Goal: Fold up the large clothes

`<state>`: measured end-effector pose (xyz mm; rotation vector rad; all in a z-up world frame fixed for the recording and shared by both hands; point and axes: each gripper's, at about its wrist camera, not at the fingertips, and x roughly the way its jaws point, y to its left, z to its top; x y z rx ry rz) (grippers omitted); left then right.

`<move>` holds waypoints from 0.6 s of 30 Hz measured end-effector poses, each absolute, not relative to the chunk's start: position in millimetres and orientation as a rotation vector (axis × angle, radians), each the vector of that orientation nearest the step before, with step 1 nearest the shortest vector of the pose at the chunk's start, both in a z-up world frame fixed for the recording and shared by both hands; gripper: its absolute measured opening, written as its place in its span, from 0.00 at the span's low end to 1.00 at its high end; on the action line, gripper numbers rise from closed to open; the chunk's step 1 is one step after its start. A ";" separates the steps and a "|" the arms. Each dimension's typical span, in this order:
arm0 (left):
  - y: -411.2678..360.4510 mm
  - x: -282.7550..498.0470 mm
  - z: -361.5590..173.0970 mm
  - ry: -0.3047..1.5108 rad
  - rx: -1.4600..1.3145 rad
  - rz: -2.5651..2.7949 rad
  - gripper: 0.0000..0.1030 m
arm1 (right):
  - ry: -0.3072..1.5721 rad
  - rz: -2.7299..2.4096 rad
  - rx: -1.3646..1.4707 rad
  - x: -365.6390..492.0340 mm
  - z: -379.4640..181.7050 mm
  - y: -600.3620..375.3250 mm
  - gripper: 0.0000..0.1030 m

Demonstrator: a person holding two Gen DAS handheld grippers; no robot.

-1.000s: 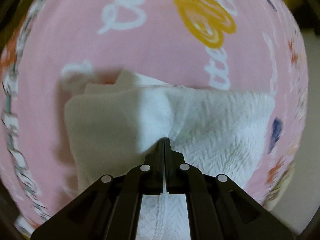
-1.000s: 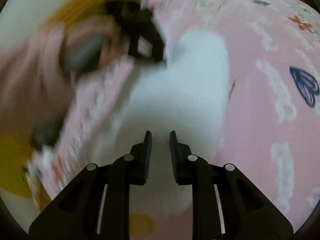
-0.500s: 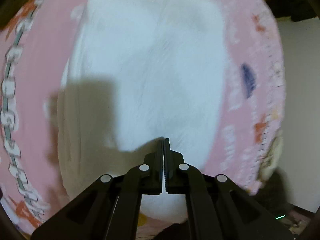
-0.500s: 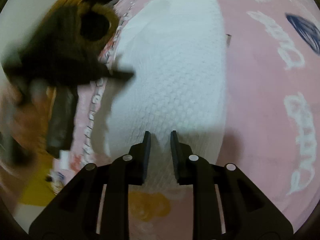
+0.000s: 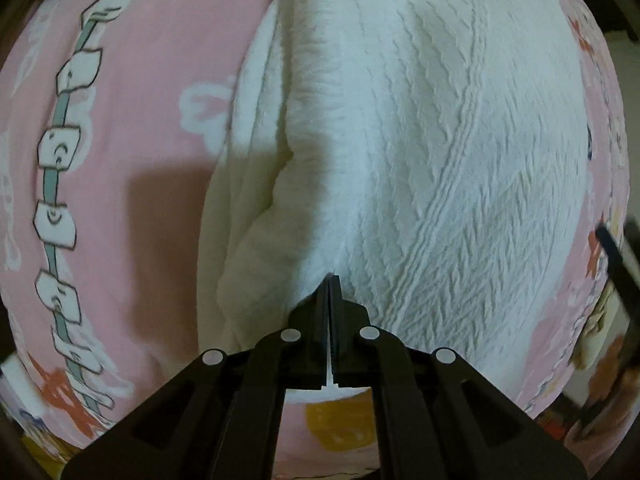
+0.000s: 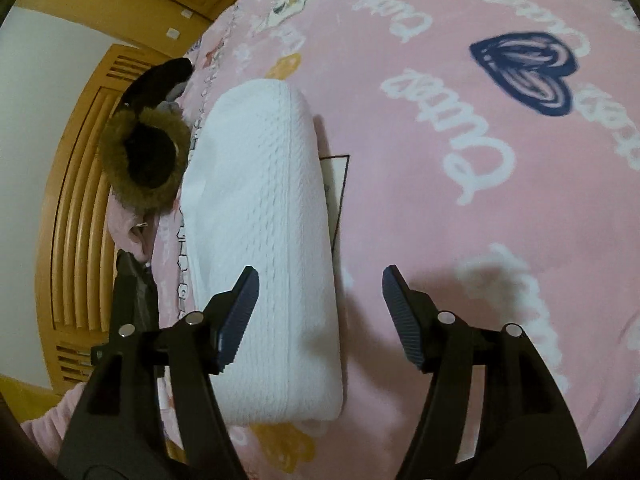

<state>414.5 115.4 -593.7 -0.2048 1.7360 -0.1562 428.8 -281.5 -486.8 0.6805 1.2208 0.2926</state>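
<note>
We are looking at a white knitted garment (image 6: 264,240), folded into a long, thick bundle and lying on a pink printed bedspread (image 6: 460,128). In the right wrist view its long axis is running away from the gripper toward the far left edge of the bedspread, its rounded far end pointing at the wooden slatted bed frame (image 6: 80,184) beyond. A dark fur-trimmed item (image 6: 144,156) is sitting just beside that far end, at the bedspread's edge. The right gripper (image 6: 320,300) is hanging over the near end; its jaws have just been opening and are standing wide apart, pads off the cloth. The left gripper (image 5: 329,280) is pressing its jaws together, pinching a fold of the white garment at its near edge.
</note>
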 end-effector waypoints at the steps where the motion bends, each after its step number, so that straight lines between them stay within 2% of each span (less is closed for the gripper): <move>1: 111.3 415.9 -594.3 1.737 -0.197 -0.159 0.04 | 1.229 0.308 0.702 432.3 -490.7 -278.1 0.61; 4: 106.0 422.2 -586.2 1.735 -0.206 -0.174 0.03 | 1.238 0.351 0.758 445.3 -502.2 -271.0 0.61; 8: 92.0 441.8 -537.7 1.622 -0.285 -0.314 0.02 | 1.222 0.416 0.847 459.8 -515.6 -264.9 0.63; 9: 90.6 446.7 -523.7 1.587 -0.291 -0.335 0.13 | 1.227 0.422 0.836 462.3 -518.5 -262.1 0.63; 10: 89.5 452.2 -512.3 1.560 -0.282 -0.337 0.55 | 1.239 0.418 0.812 464.4 -521.8 -258.8 0.63; 11: 88.2 460.0 -500.4 1.528 -0.270 -0.339 0.77 | 1.246 0.421 0.802 464.9 -524.9 -257.4 0.64; 12: 88.1 467.5 -488.7 1.471 -0.267 -0.338 0.89 | 1.261 0.420 0.791 465.9 -528.9 -255.0 0.64; 14: 83.0 482.5 -481.6 1.446 -0.241 -0.340 0.89 | 1.277 0.419 0.780 467.7 -533.2 -251.8 0.65; 18: 74.7 507.2 -510.0 1.515 -0.145 -0.299 0.89 | 1.296 0.447 0.814 470.8 -541.3 -248.2 0.71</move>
